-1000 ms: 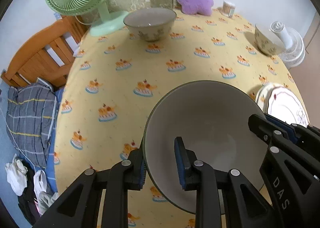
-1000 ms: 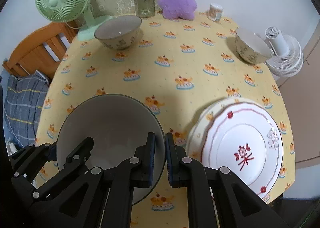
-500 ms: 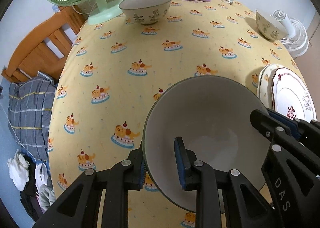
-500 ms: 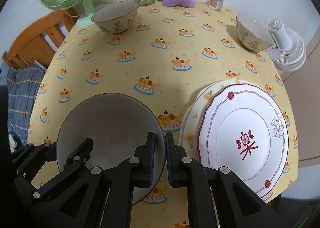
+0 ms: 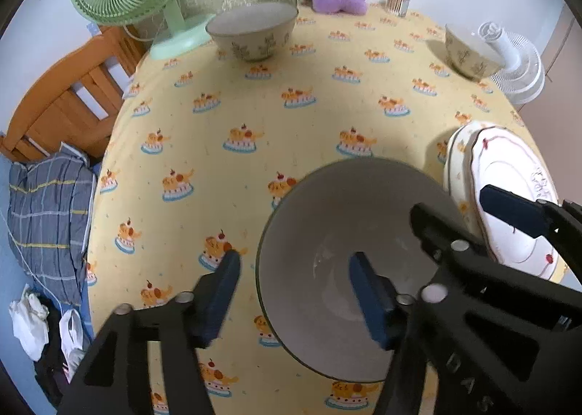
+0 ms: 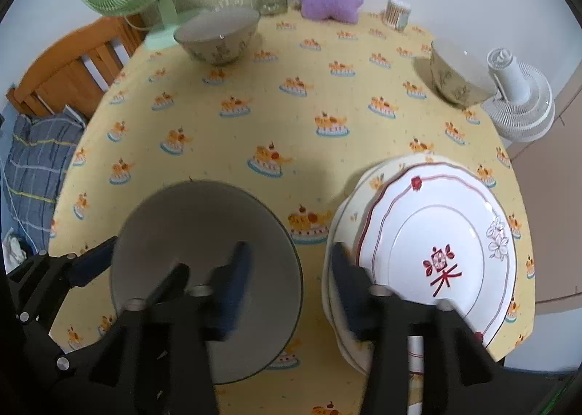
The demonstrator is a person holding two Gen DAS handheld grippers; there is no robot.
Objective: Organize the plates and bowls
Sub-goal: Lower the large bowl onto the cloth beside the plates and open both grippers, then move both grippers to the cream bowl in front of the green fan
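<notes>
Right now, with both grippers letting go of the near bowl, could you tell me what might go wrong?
1. The left gripper and right gripper, jaws opening, each straddle the bowl's rim; withdrawing could catch and tip it.
2. The plates overhang the table edge beside the right gripper; a bump could knock them off.

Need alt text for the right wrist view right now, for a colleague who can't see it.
The right gripper, jaws opening, straddles the right rim of a grey bowl on a yellow cake-print tablecloth. Stacked plates sit beside it; the left gripper is at the bowl's left edge. Two patterned bowls stand farther back.
</notes>
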